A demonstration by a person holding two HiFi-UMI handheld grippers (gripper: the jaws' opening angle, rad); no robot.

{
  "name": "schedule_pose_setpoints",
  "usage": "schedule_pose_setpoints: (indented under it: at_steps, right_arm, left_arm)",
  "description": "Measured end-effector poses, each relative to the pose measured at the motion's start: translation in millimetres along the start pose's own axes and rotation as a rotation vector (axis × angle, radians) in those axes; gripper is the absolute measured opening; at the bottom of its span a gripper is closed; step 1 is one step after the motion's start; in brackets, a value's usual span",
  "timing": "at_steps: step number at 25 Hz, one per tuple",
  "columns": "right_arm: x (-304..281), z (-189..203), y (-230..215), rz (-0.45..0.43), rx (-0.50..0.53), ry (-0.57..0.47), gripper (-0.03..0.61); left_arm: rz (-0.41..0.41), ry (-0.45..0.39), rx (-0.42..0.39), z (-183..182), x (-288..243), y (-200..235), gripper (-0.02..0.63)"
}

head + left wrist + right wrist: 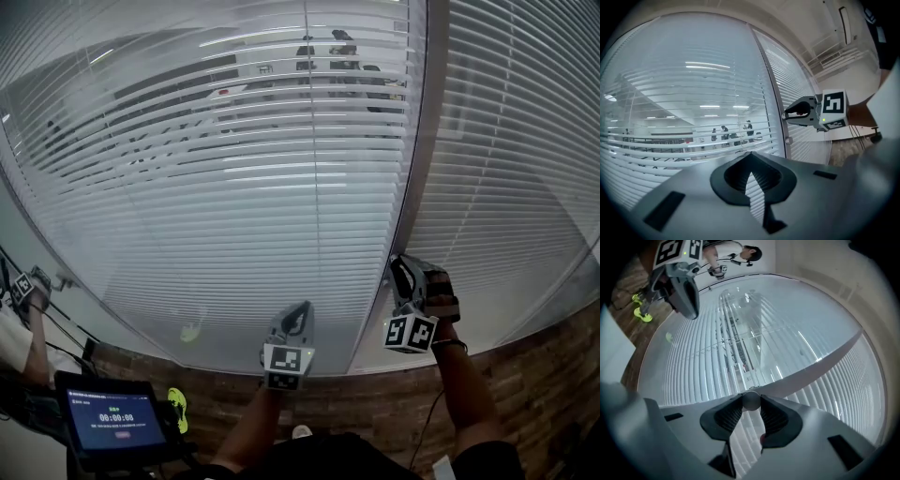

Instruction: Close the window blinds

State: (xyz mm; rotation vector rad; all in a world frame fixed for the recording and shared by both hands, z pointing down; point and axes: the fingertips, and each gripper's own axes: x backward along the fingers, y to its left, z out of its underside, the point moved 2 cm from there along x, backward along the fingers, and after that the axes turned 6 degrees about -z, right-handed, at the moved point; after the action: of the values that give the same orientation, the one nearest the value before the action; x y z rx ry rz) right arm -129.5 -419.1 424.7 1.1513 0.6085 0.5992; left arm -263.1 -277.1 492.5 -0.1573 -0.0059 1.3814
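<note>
White slatted window blinds (234,187) fill the view; my right tool (405,270) pinches their round grey tilt wand (751,401) end-on, while my left tool (750,154) is pressed together, empty.

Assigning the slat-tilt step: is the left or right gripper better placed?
Right. The right gripper is clamped on the blind wand beside the window post. The left gripper holds nothing and just faces the slats.

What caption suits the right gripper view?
Right gripper clamped on a small round grey knob, facing white slatted window blinds; left gripper alongside.
</note>
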Motion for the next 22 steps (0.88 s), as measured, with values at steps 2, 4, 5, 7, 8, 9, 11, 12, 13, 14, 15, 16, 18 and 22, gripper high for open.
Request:
schedule_pose_setpoints:
  at_steps: [2,4,5,7,8,9,11,12,13,14,15,16,18,22]
  right_arm:
    - [0,0,1,-0.011,0.099,0.009,0.124]
    - [0,0,2,-0.007,0.192,0.012,0.124]
    - [0,0,3,0.002,0.236,0.014,0.124]
    - [0,1,4,0.013,0.256,0.02,0.124]
    - [2,1,3,0.004,0.202,0.019,0.124]
    - [6,0,2,-0.013,0.105,0.011,0.136]
    - [15,-6,-4,-0.039,-0.13,-0.022,0.176]
    - [19,-8,-8,-0.038,-0.235,-0.039,0.181]
    - [22,-10,-12,-0.031,-0.334,-0.058,0.181]
    - [23,-10,-16,-0.025,-0.436,-0.08,0.181]
    - [22,-10,-18,-0.023,-0.547,-0.103,0.181]
    - [21,-8,-18,-0.022,-0.664,-0.125,0.181]
    - [19,-2,-17,-0.006,-0.882,-0.148,0.181]
    - [16,9,-16,0.041,-1.092,-0.147,0.179]
  left_arm:
    - [-0.016,0.009,0.003,1,2,8,0.0]
    - [-0.033,-0.001,0.015,-3,3,13,0.0]
    - [-0.038,-0.009,0.017,-4,4,14,0.0]
    - [-0.037,-0.013,0.019,-4,6,12,0.0]
    - [-0.038,-0.013,0.023,-2,7,11,0.0]
    - [-0.041,-0.013,0.024,1,8,11,0.0]
    - [-0.049,-0.009,0.017,7,10,11,0.0]
    - [-0.052,-0.007,0.015,8,9,11,0.0]
    - [-0.053,-0.006,0.011,8,8,10,0.0]
    - [-0.052,-0.005,0.009,9,7,9,0.0]
    - [-0.048,-0.005,0.011,8,6,8,0.0]
    - [-0.043,-0.004,0.018,6,6,5,0.0]
    - [-0.037,-0.008,0.016,1,7,2,0.0]
    - [-0.025,-0.004,0.006,-3,8,-2,0.0]
